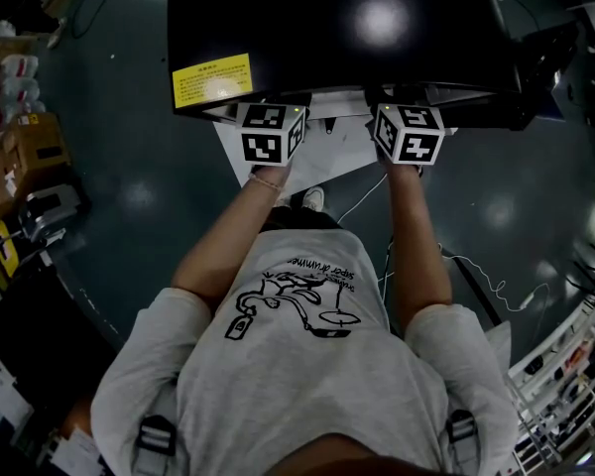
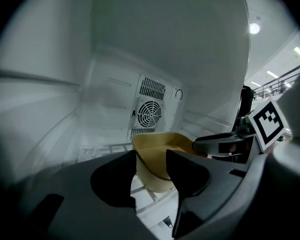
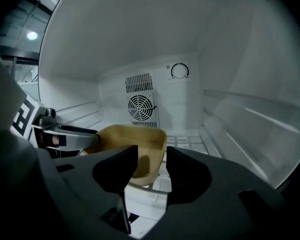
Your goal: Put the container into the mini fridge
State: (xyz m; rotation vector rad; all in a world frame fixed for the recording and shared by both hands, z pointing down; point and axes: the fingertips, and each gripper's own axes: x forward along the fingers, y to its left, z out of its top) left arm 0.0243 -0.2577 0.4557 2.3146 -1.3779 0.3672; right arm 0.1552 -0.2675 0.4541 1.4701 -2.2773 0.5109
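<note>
The tan container (image 2: 157, 156) (image 3: 140, 144) stands on the white wire shelf (image 3: 190, 141) inside the black mini fridge (image 1: 337, 38). My left gripper (image 2: 151, 154) is open, its jaws straddling the container's near left corner with a gap on each side. My right gripper (image 3: 152, 149) is open too, with the container's right wall between its jaws and not pressed. In the head view only the two marker cubes (image 1: 271, 132) (image 1: 407, 132) show at the fridge opening; the jaws are hidden inside. Each gripper view shows the other gripper beside the container.
A fan grille (image 3: 141, 106) and a round dial (image 3: 180, 71) sit on the fridge's back wall. White side walls close in on both sides. Outside, boxes (image 1: 30, 157) stand at the left, a cable (image 1: 476, 271) lies on the dark floor, and racks stand at the lower right.
</note>
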